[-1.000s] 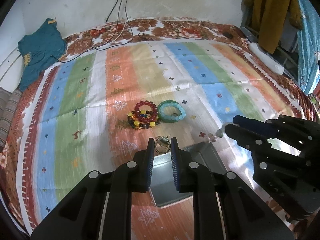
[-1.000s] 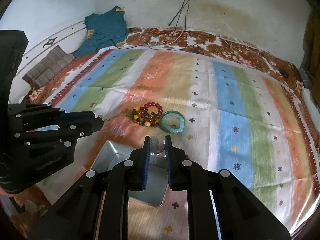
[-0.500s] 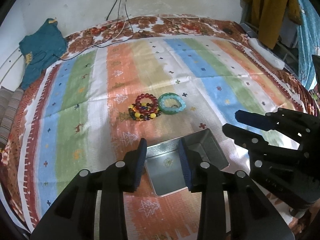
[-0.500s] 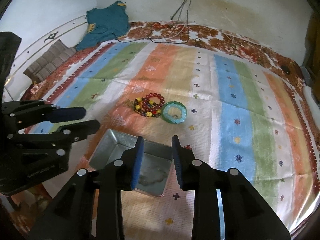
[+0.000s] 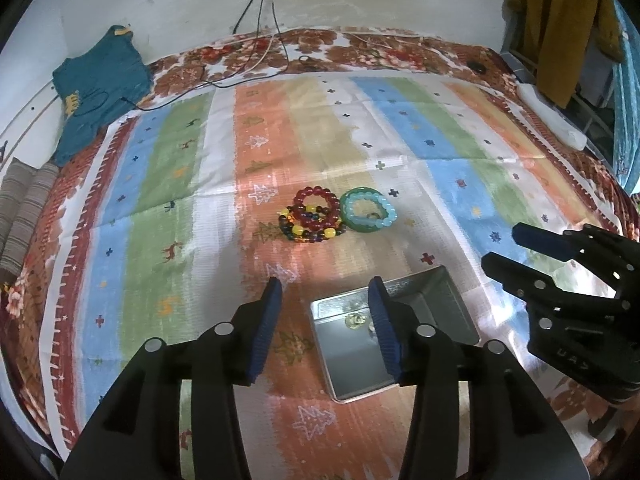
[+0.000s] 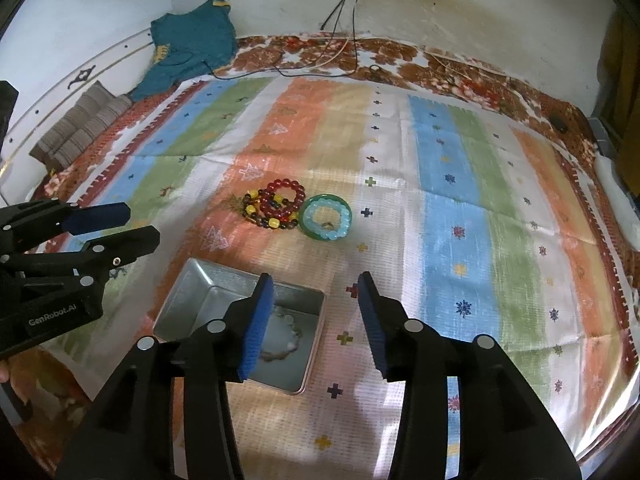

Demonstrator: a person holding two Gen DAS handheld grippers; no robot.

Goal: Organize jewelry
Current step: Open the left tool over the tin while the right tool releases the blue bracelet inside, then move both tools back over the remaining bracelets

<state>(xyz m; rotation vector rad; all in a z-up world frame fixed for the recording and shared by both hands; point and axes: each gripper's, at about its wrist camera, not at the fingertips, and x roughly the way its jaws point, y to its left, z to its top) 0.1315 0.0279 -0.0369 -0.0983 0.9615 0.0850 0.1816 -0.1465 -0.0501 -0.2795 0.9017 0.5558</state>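
A silver metal tray (image 5: 460, 320) (image 6: 184, 292) lies on the striped cloth and holds small pieces of jewelry (image 5: 355, 320) (image 6: 290, 338). Beyond it lie a pile of red, yellow and dark bead bracelets (image 5: 314, 220) (image 6: 276, 208) and a turquoise bead bracelet on a green bangle (image 5: 368, 214) (image 6: 327, 218). My left gripper (image 5: 325, 304) is open and empty above the tray's left side. My right gripper (image 6: 316, 300) is open and empty above the tray's right edge. Each gripper shows in the other's view, the right (image 5: 516, 248) and the left (image 6: 132, 228).
A striped cloth (image 5: 180, 200) covers a floral bedspread. A teal garment (image 5: 100, 84) lies at the back left, cables (image 5: 256, 68) run down the back wall, folded grey fabric (image 6: 80, 120) is at the left, a white power strip (image 5: 552, 120) at the right.
Both grippers have opened wide and pulled back and up from the tray. The small jewelry pieces they held one second ago now lie in the tray.
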